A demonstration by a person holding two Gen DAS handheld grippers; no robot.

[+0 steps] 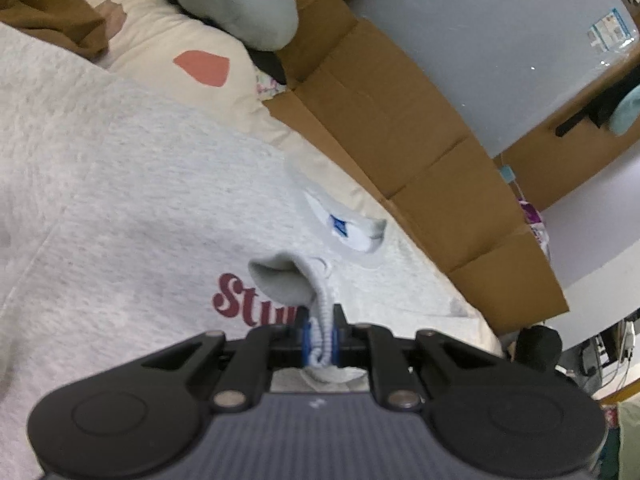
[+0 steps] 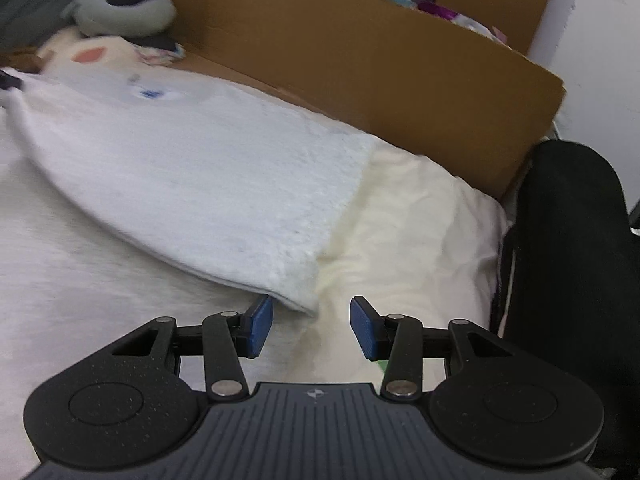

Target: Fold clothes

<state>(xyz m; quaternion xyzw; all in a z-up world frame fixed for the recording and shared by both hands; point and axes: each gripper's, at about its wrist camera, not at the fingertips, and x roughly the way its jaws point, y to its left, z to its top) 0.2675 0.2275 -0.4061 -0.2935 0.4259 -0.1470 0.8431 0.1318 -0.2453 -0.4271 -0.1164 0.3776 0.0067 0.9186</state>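
The left gripper (image 1: 320,334) is clenched on a ribbed cuff (image 1: 322,320) of the grey sweatshirt (image 1: 132,184), so that the sleeve can, it seems, be drawn over the chest print (image 1: 248,300). The sweatshirt is spread across a cream bedcover (image 2: 420,216), collar label (image 1: 340,228) towards one o'clock. At the right gripper (image 2: 311,328) the jaws are held released, nothing between them, a folded sleeve edge (image 2: 288,288) just beyond at eleven o'clock, likely the next hold. Cardboard (image 2: 360,80) is stood along the bed from twelve to two o'clock; a grey cushion (image 2: 120,4) is seen at ten o'clock, something black (image 2: 568,240) at three
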